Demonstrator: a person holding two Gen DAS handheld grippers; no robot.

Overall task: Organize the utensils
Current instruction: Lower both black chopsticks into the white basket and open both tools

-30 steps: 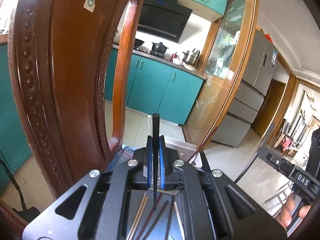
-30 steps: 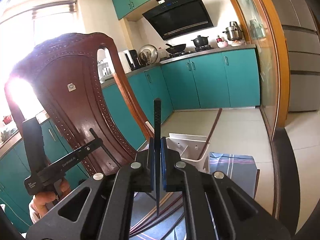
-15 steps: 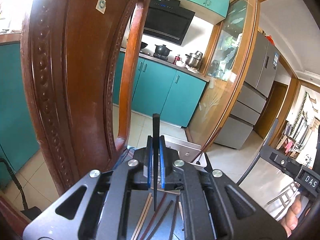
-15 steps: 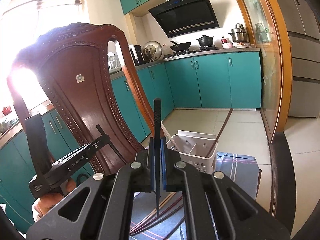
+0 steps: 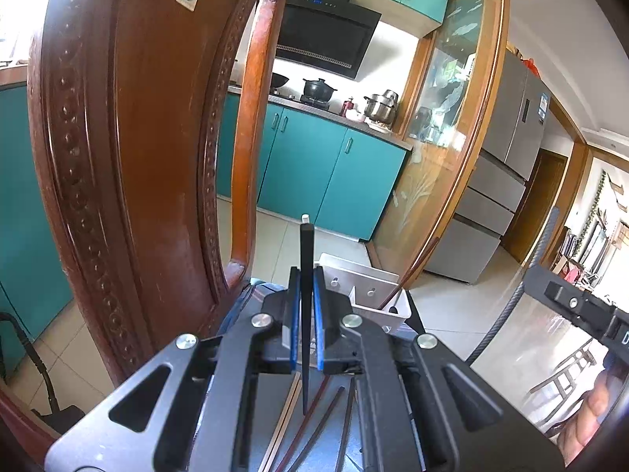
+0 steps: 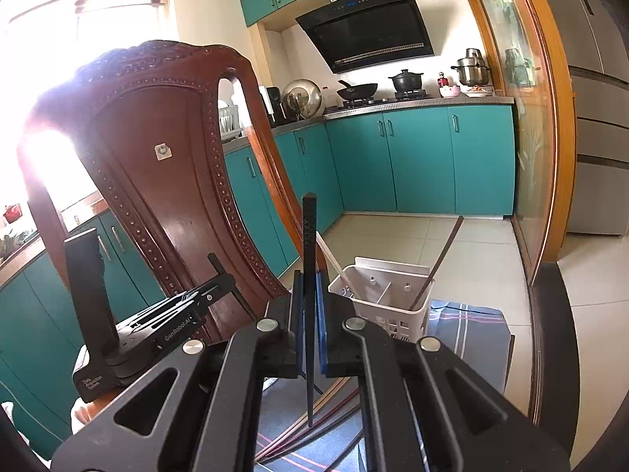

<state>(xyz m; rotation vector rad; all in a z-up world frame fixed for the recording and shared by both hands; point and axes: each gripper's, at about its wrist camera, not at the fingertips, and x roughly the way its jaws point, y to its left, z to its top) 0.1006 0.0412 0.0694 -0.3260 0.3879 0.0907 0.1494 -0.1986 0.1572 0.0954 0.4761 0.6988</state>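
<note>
Rising in both views since a second ago: white slotted plastic utensil basket.
Each gripper, left gripper and right gripper, is clamped on one upright black chopstick (likely for dropping in); basket at one o'clock, loose chopsticks below, carved wooden chair at ten.

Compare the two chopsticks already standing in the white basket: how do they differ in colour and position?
The pale chopstick is cream-coloured and leans left in the left compartment of the white basket. The brown chopstick is dark and leans right in the right compartment, reaching higher above the rim. Both stand tilted, upper ends well above the rim.
</note>
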